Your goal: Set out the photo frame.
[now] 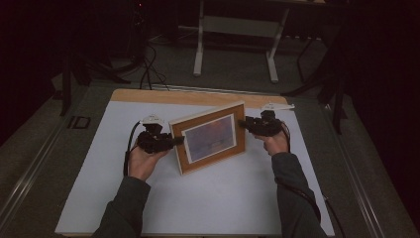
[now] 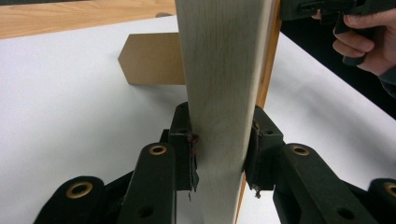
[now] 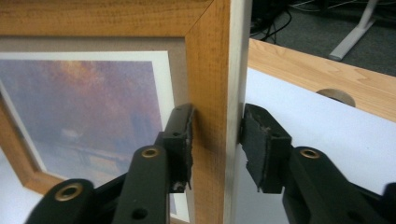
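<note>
White sheet (image 1: 213, 198) covers the table, with a strip of bare wood (image 1: 198, 95) at its far edge and dim floor beyond. Between the two claws stands the frame (image 1: 209, 137), upright and tilted back a little, its picture facing the person. Left claw (image 2: 219, 149) is closed on the frame's side edge, one jaw on the back, one on the front. Right claw (image 3: 215, 140) clamps the opposite edge the same way. Behind the frame, a brown stand (image 2: 149, 58) rests on the sheet.
</note>
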Motion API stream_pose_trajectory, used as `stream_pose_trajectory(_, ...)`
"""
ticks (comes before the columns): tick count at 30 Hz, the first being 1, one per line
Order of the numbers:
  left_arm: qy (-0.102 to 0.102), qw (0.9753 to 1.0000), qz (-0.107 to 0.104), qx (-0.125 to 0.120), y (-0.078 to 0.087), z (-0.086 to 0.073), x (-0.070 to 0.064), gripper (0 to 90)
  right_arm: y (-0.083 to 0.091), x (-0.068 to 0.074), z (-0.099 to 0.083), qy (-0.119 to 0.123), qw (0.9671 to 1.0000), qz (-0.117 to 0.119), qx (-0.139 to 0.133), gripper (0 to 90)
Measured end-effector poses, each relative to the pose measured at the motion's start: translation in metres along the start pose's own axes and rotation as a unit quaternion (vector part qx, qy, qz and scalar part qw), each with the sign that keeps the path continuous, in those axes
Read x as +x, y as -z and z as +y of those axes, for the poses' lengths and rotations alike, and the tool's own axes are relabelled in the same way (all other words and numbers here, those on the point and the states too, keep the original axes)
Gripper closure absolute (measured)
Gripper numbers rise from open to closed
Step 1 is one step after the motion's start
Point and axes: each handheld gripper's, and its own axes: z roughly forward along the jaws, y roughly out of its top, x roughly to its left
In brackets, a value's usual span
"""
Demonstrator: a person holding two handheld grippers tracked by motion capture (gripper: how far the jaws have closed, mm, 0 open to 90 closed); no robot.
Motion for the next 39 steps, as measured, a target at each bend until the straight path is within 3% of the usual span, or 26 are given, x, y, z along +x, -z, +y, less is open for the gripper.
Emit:
stream_pose_trajectory(7, -0.02, 0.9994, -0.026, 0.015, -0.002, 0.006, 0.01, 69.9, -0.007, -0.002, 0.001, 0.001, 0.9999, 0.012, 0.012, 54.1)
stream_pose_trajectory(15, -0.035, 0.9986, -0.039, 0.012, -0.004, 0.007, 0.015, 70.1, -0.016, -0.001, 0.001, -0.001, 0.9993, 0.027, 0.024, 43.4)
stream_pose_trajectory(31, -0.024, 0.9997, -0.011, 0.002, -0.013, 0.013, 0.022, 64.7, -0.008, 0.003, -0.006, -0.001, 0.9997, 0.007, 0.023, 52.5)
stream_pose_trajectory(39, -0.012, 0.9997, -0.02, -0.008, -0.017, 0.013, 0.026, 61.8, -0.001, 0.009, -0.014, -0.004, 0.9998, -0.009, 0.016, 54.8)
